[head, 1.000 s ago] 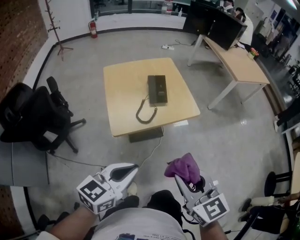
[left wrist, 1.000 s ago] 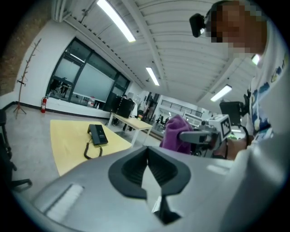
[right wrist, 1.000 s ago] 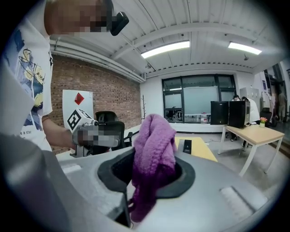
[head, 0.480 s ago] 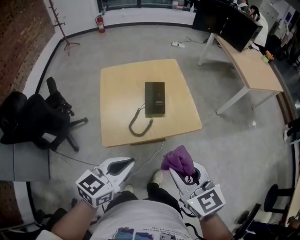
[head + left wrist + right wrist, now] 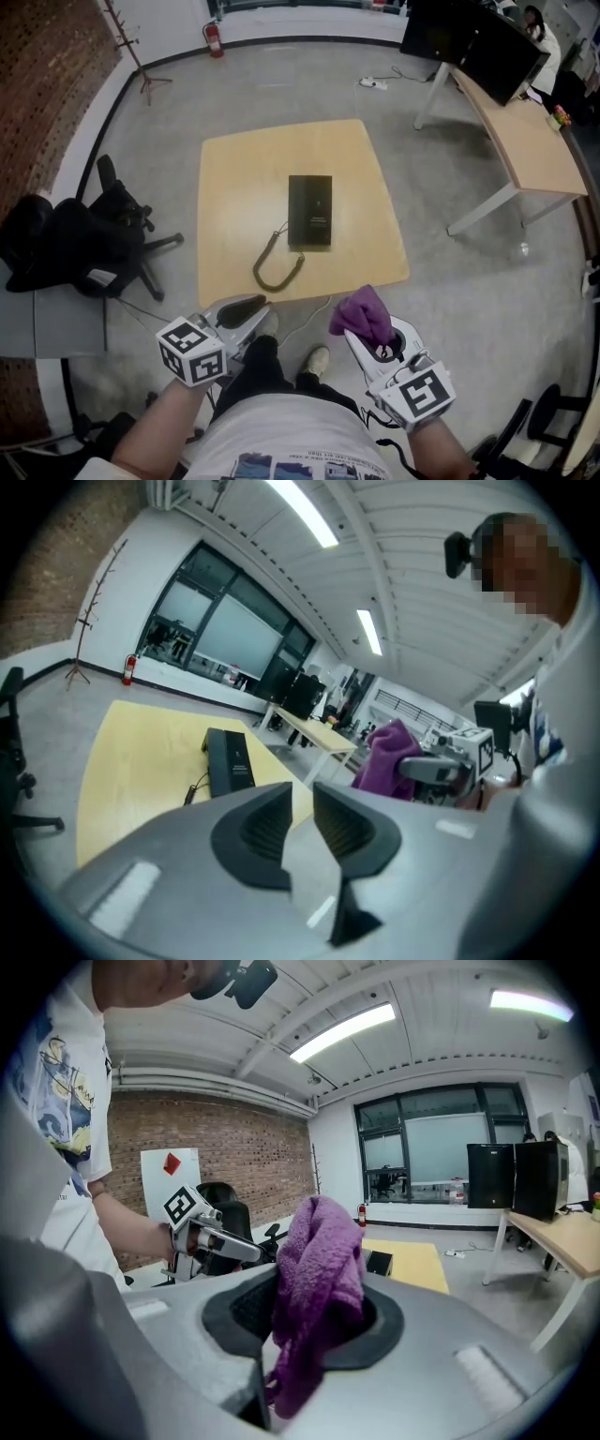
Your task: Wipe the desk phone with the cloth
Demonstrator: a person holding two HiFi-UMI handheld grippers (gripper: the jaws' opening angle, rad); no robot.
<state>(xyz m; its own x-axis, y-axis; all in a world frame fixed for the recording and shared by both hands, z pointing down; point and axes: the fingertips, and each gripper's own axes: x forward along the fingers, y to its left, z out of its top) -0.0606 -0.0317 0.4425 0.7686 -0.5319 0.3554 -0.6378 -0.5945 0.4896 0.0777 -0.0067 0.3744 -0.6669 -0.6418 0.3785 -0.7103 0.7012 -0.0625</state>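
Observation:
The black desk phone lies in the middle of a square wooden table, its coiled cord trailing toward the near edge. Both grippers hover off the table, near the person's body. My right gripper is shut on a bunched purple cloth, which stands up out of the jaws. My left gripper holds nothing; its jaws are opening, with a narrow empty gap between them. The left gripper view also shows the phone and the cloth.
A black office chair draped with a dark jacket stands left of the table. A long desk with dark monitors is at the back right. A cable runs over the floor by the table's near edge.
The table and phone have drawn nearer and shifted toward the middle of the head view. Both grippers stay low by the body, the cloth still in the right one.

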